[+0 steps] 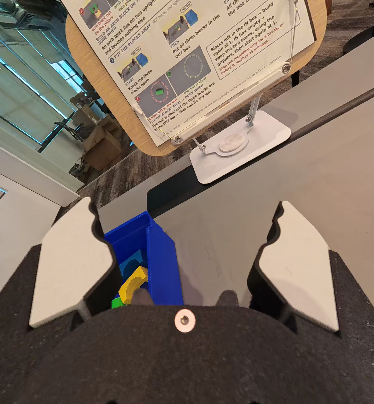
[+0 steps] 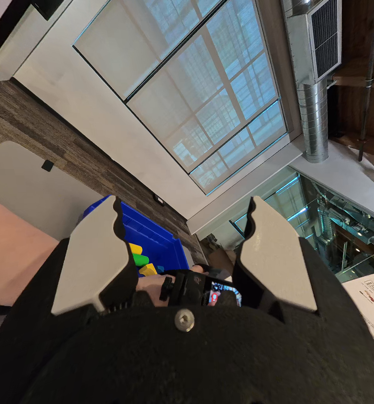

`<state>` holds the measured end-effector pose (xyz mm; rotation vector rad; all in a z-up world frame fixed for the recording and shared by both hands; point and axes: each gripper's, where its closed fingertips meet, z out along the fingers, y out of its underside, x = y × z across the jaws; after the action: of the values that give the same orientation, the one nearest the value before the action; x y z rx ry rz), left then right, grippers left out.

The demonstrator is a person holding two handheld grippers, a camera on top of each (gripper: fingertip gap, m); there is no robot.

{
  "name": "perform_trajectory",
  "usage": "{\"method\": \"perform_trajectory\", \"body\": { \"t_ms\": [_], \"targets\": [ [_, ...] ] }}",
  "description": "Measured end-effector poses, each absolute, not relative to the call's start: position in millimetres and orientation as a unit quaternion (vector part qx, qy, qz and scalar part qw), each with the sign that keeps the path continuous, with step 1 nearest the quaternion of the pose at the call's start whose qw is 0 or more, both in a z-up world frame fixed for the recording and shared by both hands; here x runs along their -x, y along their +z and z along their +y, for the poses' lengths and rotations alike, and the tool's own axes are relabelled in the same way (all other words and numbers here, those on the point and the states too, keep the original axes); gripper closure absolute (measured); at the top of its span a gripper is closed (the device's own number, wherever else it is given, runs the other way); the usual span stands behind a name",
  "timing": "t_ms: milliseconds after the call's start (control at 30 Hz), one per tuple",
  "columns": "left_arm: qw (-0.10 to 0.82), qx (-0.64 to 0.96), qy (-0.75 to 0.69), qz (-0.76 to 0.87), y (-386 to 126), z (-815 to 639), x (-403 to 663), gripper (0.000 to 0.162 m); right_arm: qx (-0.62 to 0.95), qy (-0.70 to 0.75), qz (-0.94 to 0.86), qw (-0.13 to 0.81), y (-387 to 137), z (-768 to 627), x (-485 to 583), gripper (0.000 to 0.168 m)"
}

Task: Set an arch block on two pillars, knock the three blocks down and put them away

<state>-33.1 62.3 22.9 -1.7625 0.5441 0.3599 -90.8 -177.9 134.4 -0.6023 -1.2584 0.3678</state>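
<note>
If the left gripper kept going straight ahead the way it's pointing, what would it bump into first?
Probably the grey table. The left gripper is open and empty, aimed at bare tabletop just right of the blue bin. The white stand base lies farther along. Depth is hard to judge here.

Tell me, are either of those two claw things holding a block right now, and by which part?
Nothing is held. The left gripper and right gripper are both open and empty; the blocks lie in the blue bin.

Blue bin (image 1: 160,262); yellow arch block (image 1: 133,284); green block (image 1: 117,302); grey table (image 1: 291,196).
</note>
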Motion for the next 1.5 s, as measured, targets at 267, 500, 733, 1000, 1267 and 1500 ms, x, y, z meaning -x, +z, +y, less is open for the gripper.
{"method": "perform_trajectory", "body": {
  "t_ms": [267, 500, 733, 1000, 1267, 1500],
  "targets": [
    [0.582, 0.761, 0.155, 0.241, 18.4, 63.5, 31.3, 0.016, 0.279, 0.179, -0.575, 0.748, 134.8, -180.4, 88.9, 0.06],
    [0.585, 0.759, 0.151, 0.243, 21.0, 62.1, 29.0, 0.017, 0.275, 0.16, -0.572, 0.756, 143.2, -182.4, 81.3, 0.06],
    [0.583, 0.762, 0.146, 0.241, 20.2, 62.8, 29.5, 0.017, 0.284, 0.157, -0.56, 0.763, 149.7, -174.9, 71.2, 0.061],
    [0.65, 0.736, 0.006, 0.19, 65.0, 52.9, 33.5, 0.019, 0.395, 0.113, -0.385, 0.827, 197.7, -83.5, -51.6, 0.06],
    [0.791, 0.52, -0.151, 0.286, 165.7, -67.2, -54.7, 0.017, 0.751, -0.013, -0.205, 0.628, 45.3, 80.5, -160.9, 0.06],
    [0.825, 0.395, -0.044, 0.402, 134.7, -127.4, -133.5, 0.02, 0.783, -0.132, -0.314, 0.52, -34.1, 90.4, -79.9, 0.06]
  ]
}}
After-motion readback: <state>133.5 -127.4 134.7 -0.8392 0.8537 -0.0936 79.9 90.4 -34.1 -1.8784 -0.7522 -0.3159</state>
